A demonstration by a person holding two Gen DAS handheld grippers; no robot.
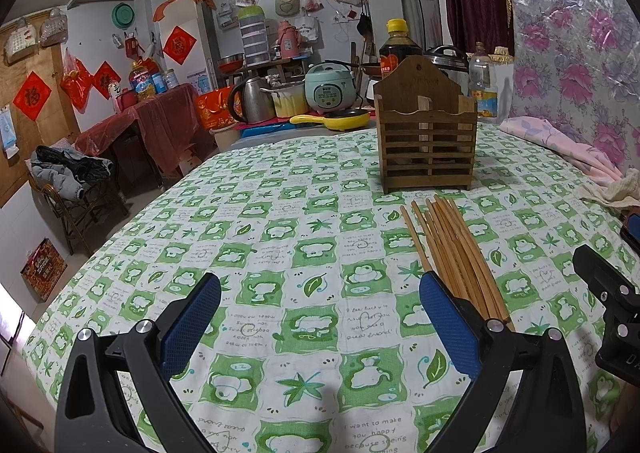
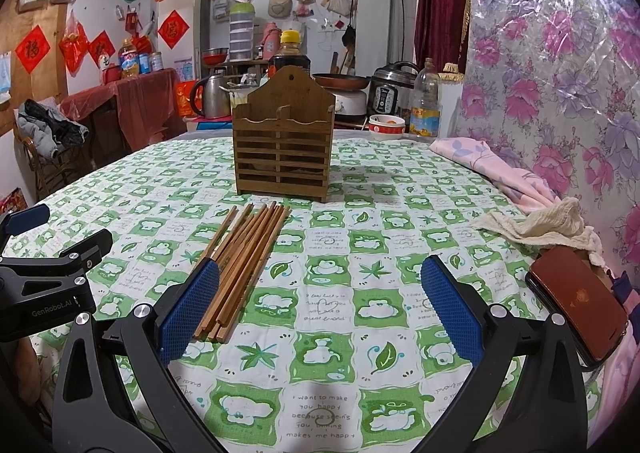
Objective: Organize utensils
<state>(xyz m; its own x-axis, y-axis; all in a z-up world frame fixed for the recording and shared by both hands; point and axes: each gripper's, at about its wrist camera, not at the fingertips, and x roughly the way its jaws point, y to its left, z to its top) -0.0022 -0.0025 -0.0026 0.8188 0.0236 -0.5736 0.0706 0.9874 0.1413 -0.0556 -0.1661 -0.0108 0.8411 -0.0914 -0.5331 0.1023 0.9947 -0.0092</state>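
A bundle of several wooden chopsticks [image 1: 452, 249] [image 2: 244, 257] lies flat on the green-and-white tablecloth. Behind it stands a brown slatted wooden utensil holder [image 1: 428, 133] [image 2: 284, 141], upright, with two compartments. My left gripper [image 1: 320, 321] is open above the cloth, its right finger just beside the near ends of the chopsticks. My right gripper [image 2: 320, 305] is open too, with its left finger overlapping the chopsticks' near ends. Nothing sits between either pair of fingers. Each gripper shows at the edge of the other's view.
A pink cloth [image 2: 500, 169] and a cream rag [image 2: 540, 221] lie along the table's right side, with a brown phone [image 2: 576, 297] near the right gripper. Bottles, a kettle, a yellow pan [image 1: 332, 119] and cookers crowd the far edge. A flowered plastic wall [image 2: 560, 73] stands on the right.
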